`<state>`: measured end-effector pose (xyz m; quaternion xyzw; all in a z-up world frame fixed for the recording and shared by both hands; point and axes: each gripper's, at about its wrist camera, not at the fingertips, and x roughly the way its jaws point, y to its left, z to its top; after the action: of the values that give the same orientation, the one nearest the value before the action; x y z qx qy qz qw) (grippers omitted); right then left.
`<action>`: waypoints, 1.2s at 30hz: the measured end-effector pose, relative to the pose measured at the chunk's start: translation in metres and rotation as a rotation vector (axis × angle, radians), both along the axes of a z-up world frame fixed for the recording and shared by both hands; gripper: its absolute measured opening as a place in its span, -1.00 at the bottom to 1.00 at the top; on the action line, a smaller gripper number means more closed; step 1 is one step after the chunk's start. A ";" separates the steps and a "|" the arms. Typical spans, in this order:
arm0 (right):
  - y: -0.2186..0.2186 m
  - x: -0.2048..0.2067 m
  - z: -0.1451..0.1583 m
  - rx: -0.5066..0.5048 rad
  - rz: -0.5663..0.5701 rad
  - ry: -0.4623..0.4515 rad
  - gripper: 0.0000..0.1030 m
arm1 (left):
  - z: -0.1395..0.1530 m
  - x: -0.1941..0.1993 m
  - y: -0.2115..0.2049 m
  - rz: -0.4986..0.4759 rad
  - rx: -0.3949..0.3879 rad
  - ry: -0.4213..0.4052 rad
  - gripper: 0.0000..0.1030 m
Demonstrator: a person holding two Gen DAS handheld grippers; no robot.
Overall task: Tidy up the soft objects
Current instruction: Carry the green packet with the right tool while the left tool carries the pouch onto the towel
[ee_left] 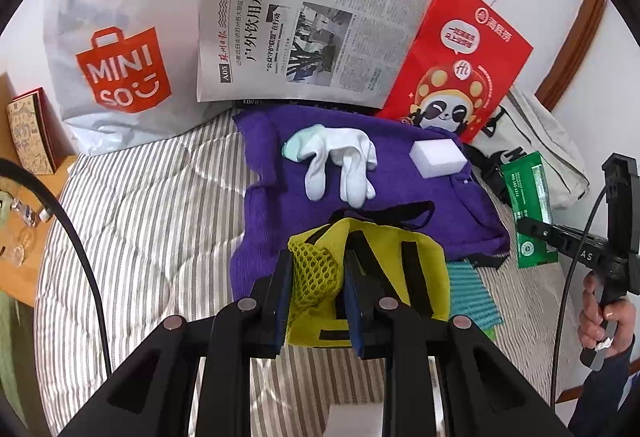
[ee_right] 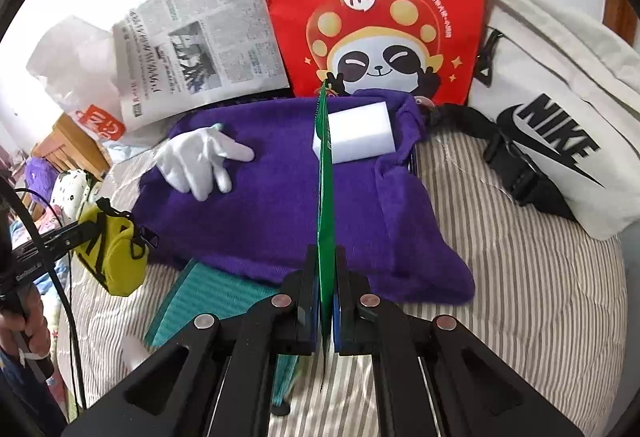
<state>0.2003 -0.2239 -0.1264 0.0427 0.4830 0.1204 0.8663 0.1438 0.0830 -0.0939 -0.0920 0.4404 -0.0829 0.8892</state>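
Observation:
My left gripper (ee_left: 318, 271) is shut on the mesh pocket of a small yellow pouch (ee_left: 384, 269) with black straps, held just above the near edge of a purple towel (ee_left: 400, 205). On the towel lie white socks (ee_left: 340, 165) and a white sponge block (ee_left: 438, 157). My right gripper (ee_right: 326, 277) is shut on a flat green packet (ee_right: 324, 177), seen edge-on over the towel (ee_right: 280, 205). The left wrist view shows that packet (ee_left: 530, 209) at the right, in the right gripper (ee_left: 526, 227). The right wrist view shows the pouch (ee_right: 116, 257) at the left.
Everything rests on a striped bed cover (ee_left: 160, 237). A Miniso plastic bag (ee_left: 120, 57), a newspaper (ee_left: 304, 25) and a red paper bag (ee_right: 368, 5) stand along the wall. A white Nike bag (ee_right: 560, 117) lies at the right. A teal cloth (ee_right: 208, 301) pokes out under the towel.

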 end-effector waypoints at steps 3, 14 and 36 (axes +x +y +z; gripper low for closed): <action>0.001 0.018 -0.005 0.000 -0.007 0.008 -0.90 | -0.003 0.014 0.000 0.002 -0.004 0.009 -0.56; 0.009 0.065 -0.036 -0.065 0.012 0.037 -0.90 | -0.012 0.054 0.000 0.007 -0.006 0.035 -0.56; 0.001 0.076 -0.060 -0.037 0.023 0.092 -0.86 | -0.056 0.100 -0.005 0.025 0.004 0.068 -0.54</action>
<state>0.2759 -0.2224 -0.1868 0.0267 0.5249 0.1196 0.8423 0.2436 0.0776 -0.1495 -0.0983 0.4694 -0.0677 0.8749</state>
